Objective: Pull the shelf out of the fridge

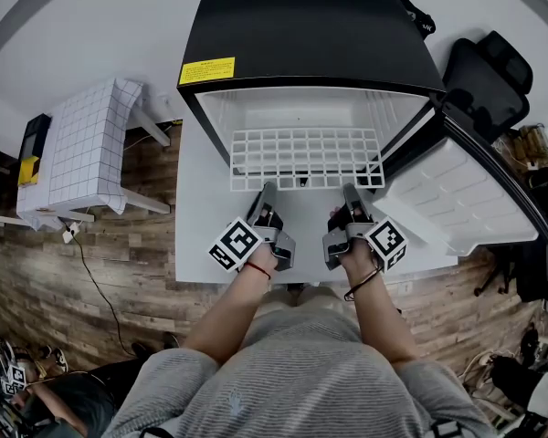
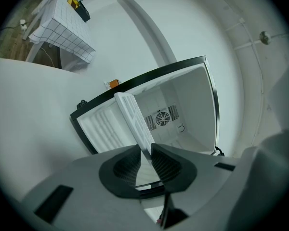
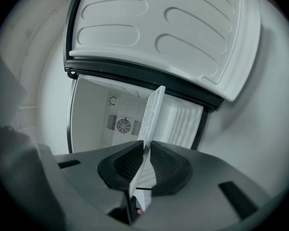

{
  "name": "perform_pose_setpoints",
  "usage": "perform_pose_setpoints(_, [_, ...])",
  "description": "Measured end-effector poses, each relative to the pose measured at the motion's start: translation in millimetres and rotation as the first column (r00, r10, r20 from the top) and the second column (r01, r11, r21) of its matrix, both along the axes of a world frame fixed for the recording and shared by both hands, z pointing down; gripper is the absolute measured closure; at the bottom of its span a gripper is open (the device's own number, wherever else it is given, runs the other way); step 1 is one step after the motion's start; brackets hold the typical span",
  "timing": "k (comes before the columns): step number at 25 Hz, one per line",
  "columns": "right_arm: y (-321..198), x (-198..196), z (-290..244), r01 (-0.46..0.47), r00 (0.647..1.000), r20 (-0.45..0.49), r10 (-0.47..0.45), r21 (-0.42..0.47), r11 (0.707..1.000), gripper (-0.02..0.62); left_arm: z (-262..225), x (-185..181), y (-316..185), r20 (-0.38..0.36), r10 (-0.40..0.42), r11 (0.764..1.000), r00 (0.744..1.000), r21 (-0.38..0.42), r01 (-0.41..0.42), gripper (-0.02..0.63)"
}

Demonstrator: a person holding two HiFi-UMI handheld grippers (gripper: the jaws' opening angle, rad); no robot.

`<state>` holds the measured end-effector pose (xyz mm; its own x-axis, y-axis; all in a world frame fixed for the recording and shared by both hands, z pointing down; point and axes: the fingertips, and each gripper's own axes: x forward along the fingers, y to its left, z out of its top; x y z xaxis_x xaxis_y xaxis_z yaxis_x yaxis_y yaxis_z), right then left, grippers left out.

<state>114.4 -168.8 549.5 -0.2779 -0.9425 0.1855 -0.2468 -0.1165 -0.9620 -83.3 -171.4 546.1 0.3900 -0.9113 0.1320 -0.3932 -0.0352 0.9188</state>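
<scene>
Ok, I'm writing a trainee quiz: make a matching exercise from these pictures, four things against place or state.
1 shelf
2 fridge door
3 yellow label
4 checked cloth

a swung open
b left of the fridge in the head view
c on the fridge's black top
d clamped by left hand-held gripper and right hand-held gripper

Pairs: 1-d; 2-a; 3-c; 4-b

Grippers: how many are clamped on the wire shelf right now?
2. The left gripper is shut on the front edge of the shelf, left of centre. The right gripper is shut on the same edge, right of centre. No others in view.
</scene>
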Motion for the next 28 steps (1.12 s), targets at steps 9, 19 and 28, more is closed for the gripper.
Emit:
perform_pose_setpoints(9, [0.7, 0.3, -2.3, -0.005, 1.000, 0.010, 0.005, 0.002, 1.000, 0.543, -0.6, 1.4, 3.1, -0.018, 0.006, 1.000, 1.000, -0.003, -0.006, 0.531])
perform_pose_setpoints(19, [6.7, -0.4, 3.8, 0.008, 1.000, 0.010, -0.007, -0.005, 1.000, 0.545, 4.2, 0.0, 7.2, -0.022, 0.016, 1.000, 1.000, -0.017, -0.016, 0.531])
perform_pose_setpoints(28, [7.4, -0.5, 0.6, 0.012, 1.000, 0.019, -0.012, -0.003, 1.000, 0.545, 1.6, 1.2, 7.3, -0.027, 0.023, 1.000, 0.999, -0.017, -0.024, 0.531])
